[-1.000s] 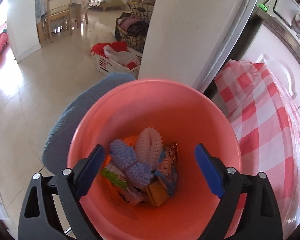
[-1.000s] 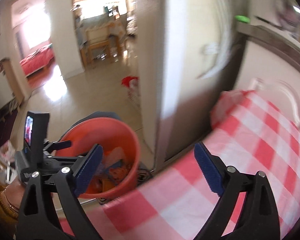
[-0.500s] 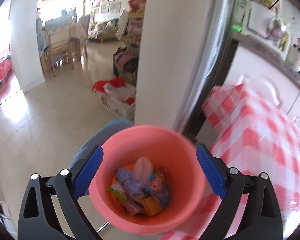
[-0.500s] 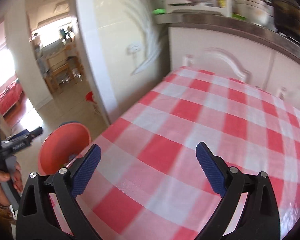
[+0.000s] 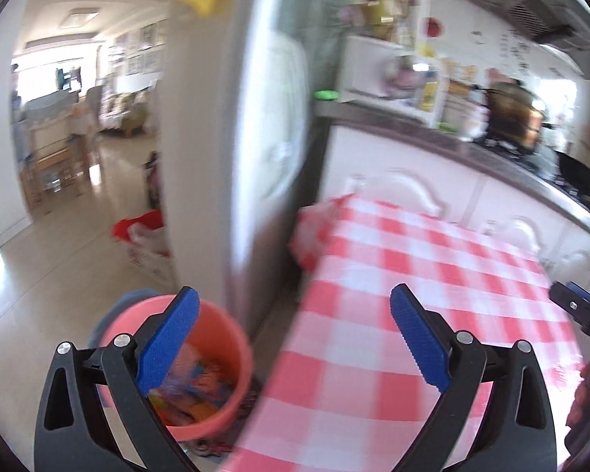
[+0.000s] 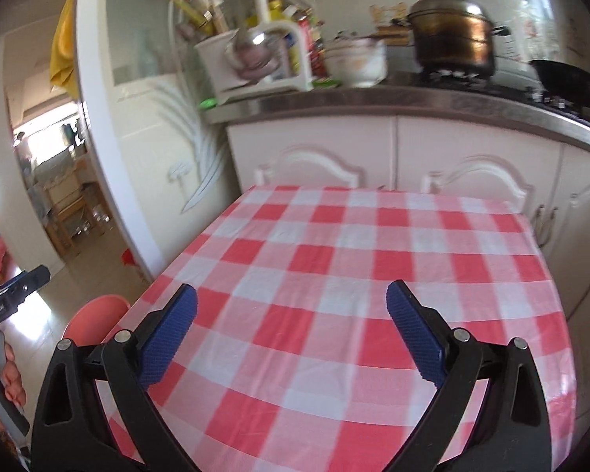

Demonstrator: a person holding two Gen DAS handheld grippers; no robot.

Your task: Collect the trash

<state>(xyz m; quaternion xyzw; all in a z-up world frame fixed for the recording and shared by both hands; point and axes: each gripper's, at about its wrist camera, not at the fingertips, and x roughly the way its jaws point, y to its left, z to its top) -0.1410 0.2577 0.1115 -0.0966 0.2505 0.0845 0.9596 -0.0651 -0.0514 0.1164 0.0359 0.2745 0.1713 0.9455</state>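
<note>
A pink bucket (image 5: 220, 358) stands on the floor beside the table's left edge, with several wrappers and scraps of trash (image 5: 200, 389) inside. Its rim also shows in the right wrist view (image 6: 94, 314). My left gripper (image 5: 295, 338) is open and empty, raised above the bucket and the table edge. My right gripper (image 6: 291, 334) is open and empty, above the red and white checked tablecloth (image 6: 354, 267). No trash shows on the cloth.
White kitchen cabinets (image 6: 432, 157) and a counter with a brass pot (image 6: 452, 35), bowl and rack stand behind the table. A white partition wall (image 5: 232, 157) rises left of the table. A laundry basket (image 5: 145, 236) sits on the tiled floor beyond.
Both grippers have lifted and swung right, away from the bucket toward the table. The bucket has slid to the lower left of the left wrist view. Both stay open.
</note>
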